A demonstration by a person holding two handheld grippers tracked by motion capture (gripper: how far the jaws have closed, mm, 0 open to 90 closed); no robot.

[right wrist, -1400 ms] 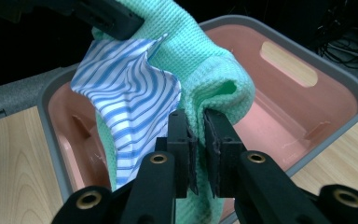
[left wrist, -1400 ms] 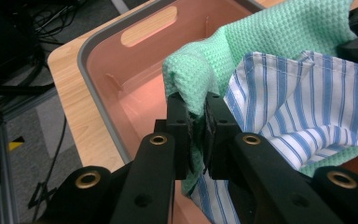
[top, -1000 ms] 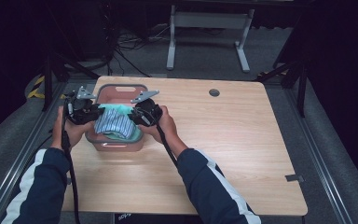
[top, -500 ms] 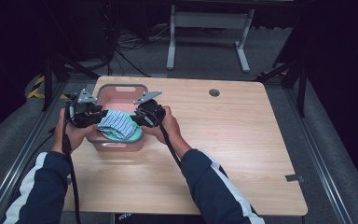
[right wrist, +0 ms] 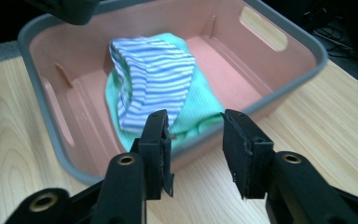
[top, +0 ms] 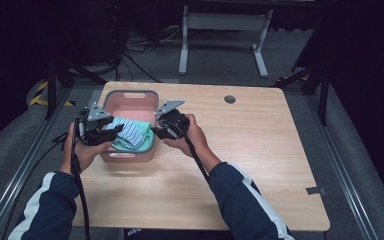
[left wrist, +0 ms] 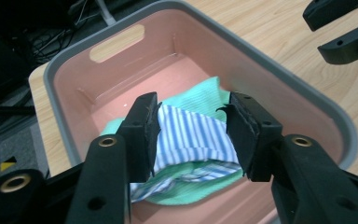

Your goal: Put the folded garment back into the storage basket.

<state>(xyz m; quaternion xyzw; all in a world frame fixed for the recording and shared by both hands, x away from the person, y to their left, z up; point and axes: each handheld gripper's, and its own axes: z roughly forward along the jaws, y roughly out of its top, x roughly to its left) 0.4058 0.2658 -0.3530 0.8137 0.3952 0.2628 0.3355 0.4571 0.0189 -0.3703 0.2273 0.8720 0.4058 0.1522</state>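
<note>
In the left gripper view, the left hand-held gripper (left wrist: 193, 135) is covering both ends of the striped cloth (left wrist: 191, 135) lying between its jaws, so whether the pads are pressing the fabric is staying unclear. The green cloth (left wrist: 205, 98) is lying mostly hidden beneath the striped one. The picture's lower edge is cutting off the near wall of the pink bin (left wrist: 279, 79). In the right gripper view, the right hand-held gripper (right wrist: 196, 140) is blocking part of the bin's rim just ahead of it, and the edges are cropping the surface (right wrist: 18, 135) on both sides.
</note>
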